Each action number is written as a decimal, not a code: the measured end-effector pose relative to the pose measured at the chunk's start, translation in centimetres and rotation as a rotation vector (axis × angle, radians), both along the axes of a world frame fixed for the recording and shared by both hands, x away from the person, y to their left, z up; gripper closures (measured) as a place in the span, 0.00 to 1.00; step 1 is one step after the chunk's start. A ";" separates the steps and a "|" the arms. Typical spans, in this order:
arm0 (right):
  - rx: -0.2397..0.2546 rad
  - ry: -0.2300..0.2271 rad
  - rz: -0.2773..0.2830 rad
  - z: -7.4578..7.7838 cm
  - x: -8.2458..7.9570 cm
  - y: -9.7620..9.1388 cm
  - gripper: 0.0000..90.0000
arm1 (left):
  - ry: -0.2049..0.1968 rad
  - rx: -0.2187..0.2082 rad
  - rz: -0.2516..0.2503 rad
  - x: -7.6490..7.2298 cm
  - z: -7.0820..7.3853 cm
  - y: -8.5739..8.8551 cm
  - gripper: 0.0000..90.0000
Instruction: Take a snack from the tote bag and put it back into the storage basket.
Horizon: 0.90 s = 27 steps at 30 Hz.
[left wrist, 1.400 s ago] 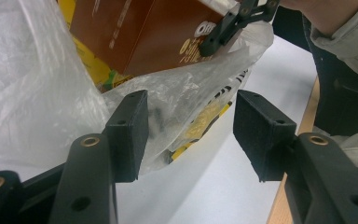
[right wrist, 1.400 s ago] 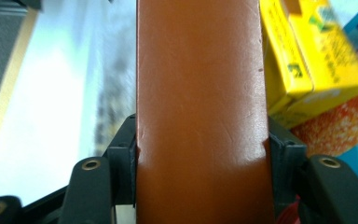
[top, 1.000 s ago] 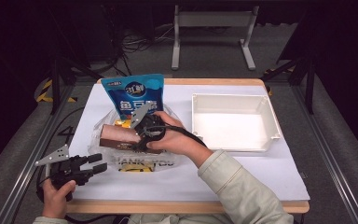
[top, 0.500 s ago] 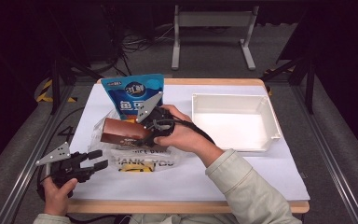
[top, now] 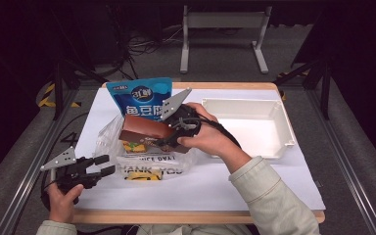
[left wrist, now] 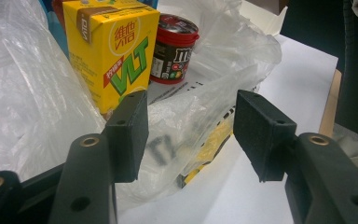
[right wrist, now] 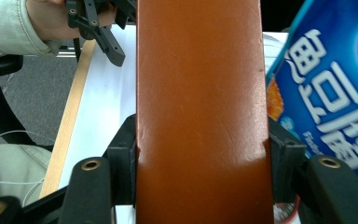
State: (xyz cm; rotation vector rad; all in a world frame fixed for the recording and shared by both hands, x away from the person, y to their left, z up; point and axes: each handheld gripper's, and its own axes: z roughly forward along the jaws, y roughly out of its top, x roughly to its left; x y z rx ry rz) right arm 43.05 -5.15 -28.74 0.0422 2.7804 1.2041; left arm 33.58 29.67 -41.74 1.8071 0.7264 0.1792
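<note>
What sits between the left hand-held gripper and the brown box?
The clear plastic bag, with a yellow carton in it, seen in the high view and the left gripper view.

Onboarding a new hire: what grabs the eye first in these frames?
The brown box, clamped in the right gripper and held above the clear plastic bag mid-table. Behind it stands a blue snack pouch; a yellow drink carton sits in the bag. The left gripper waits open near the table's front-left edge.

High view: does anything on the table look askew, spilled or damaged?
Nothing is spilled or damaged. The brown box sits tilted only because the right gripper holds it clamped above the crumpled plastic bag. The blue snack pouch stands upright behind it, and the white tray lies square.
</note>
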 end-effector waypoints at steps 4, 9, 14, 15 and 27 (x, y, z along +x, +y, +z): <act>0.010 -0.002 -0.010 0.4 0.2 -1.2 0.47 | 0.003 -0.002 0.001 -0.1 0.0 0.0 0.51; 0.024 0.003 -0.025 0.7 0.5 -2.6 0.47 | 0.003 -0.002 0.005 -0.1 0.0 0.0 0.51; 0.033 0.002 -0.046 1.0 0.9 -4.3 0.47 | 0.002 0.000 0.004 -0.1 -0.1 0.0 0.50; 0.033 0.003 -0.049 1.1 0.9 -4.5 0.47 | 0.001 0.001 0.005 0.0 -0.1 0.0 0.50; 0.042 0.004 -0.120 1.5 1.9 -8.3 0.47 | 0.002 0.002 0.013 0.0 -0.1 0.1 0.50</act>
